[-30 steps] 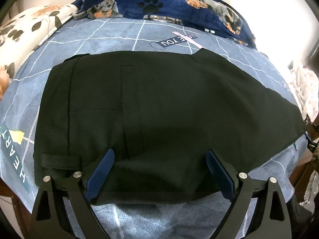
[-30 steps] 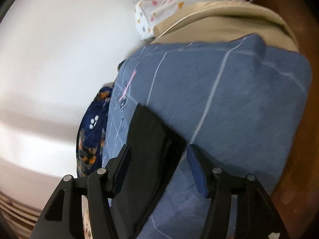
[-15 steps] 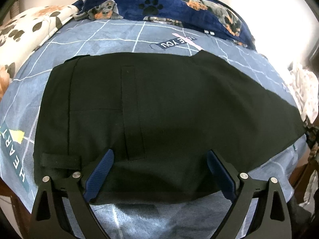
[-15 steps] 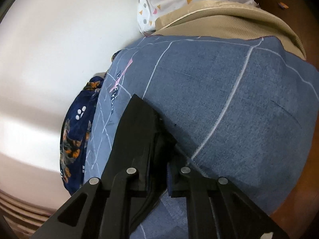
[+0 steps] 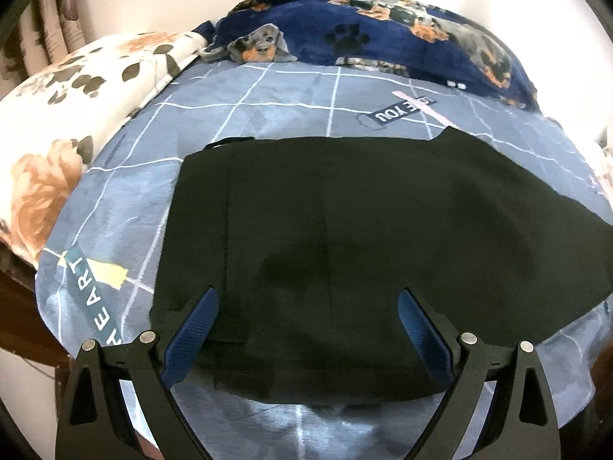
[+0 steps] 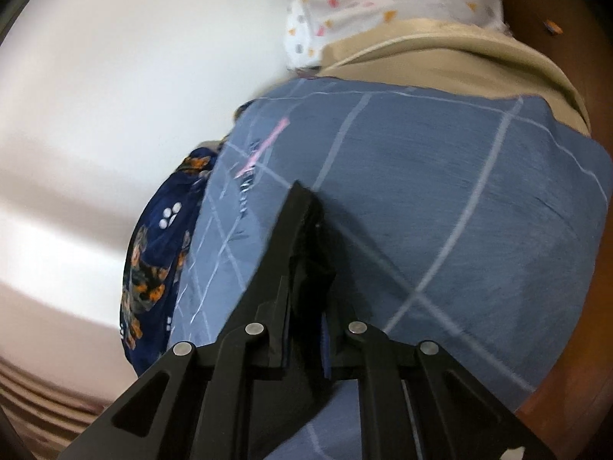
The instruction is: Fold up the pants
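Setting: home bedroom. Bed with blue grid-print sheet, navy dog-print blanket, floral blanket, curtain at left, plain wall.

Right gripper jaws now closed on pants edge.

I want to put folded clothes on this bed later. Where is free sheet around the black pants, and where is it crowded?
Free blue sheet lies between the black pants and the dog-print blanket, and left of the pants toward the floral blanket. The right wrist view shows more open sheet up to the beige cover. The near edge is crowded: the pants almost reach it.
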Action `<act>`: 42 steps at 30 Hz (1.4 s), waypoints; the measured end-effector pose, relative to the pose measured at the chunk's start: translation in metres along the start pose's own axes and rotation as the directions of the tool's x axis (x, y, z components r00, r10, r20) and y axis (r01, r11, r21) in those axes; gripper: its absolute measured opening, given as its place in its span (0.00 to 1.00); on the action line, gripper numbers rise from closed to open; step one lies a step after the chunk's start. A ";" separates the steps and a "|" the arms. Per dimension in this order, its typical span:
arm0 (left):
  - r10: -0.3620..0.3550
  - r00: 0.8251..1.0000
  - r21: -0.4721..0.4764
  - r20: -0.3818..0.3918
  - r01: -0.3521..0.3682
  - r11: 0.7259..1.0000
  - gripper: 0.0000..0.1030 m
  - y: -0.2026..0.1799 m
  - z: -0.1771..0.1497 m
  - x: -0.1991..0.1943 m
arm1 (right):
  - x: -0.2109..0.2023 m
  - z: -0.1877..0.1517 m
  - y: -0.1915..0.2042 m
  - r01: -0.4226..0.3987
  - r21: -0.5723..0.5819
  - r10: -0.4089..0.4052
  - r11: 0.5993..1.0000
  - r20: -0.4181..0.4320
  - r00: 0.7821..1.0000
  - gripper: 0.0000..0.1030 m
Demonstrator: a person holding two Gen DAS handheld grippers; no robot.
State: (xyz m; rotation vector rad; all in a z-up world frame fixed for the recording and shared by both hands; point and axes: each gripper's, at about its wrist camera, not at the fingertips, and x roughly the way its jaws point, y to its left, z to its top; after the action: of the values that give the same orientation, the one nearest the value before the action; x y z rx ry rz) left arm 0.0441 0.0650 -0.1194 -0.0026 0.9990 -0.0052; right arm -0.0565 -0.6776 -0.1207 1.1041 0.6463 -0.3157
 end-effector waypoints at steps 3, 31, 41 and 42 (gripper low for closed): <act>0.023 1.000 0.007 -0.006 -0.023 1.000 0.92 0.000 -0.002 0.001 | -0.002 -0.005 0.021 -0.021 -0.044 0.021 0.999 -0.003 1.000 0.11; 0.121 0.992 0.041 -0.033 -0.119 0.992 0.92 -0.002 -0.003 0.003 | 0.065 -0.160 0.148 -0.223 -0.254 0.135 0.941 -0.324 0.936 0.11; 0.122 0.991 0.025 -0.049 -0.121 0.992 0.92 0.002 -0.002 0.004 | 0.076 -0.192 0.156 -0.240 -0.285 0.122 0.928 -0.376 0.918 0.11; 0.122 0.991 0.027 -0.050 -0.121 0.992 0.92 0.002 -0.002 0.004 | 0.076 -0.194 0.156 -0.242 -0.284 0.122 0.928 -0.380 0.917 0.11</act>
State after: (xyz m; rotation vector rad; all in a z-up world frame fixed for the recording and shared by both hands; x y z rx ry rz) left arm 0.0447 0.0668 -0.1242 0.0803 1.0490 0.0951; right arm 0.0241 -0.4300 -0.1127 0.8976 0.8741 0.1611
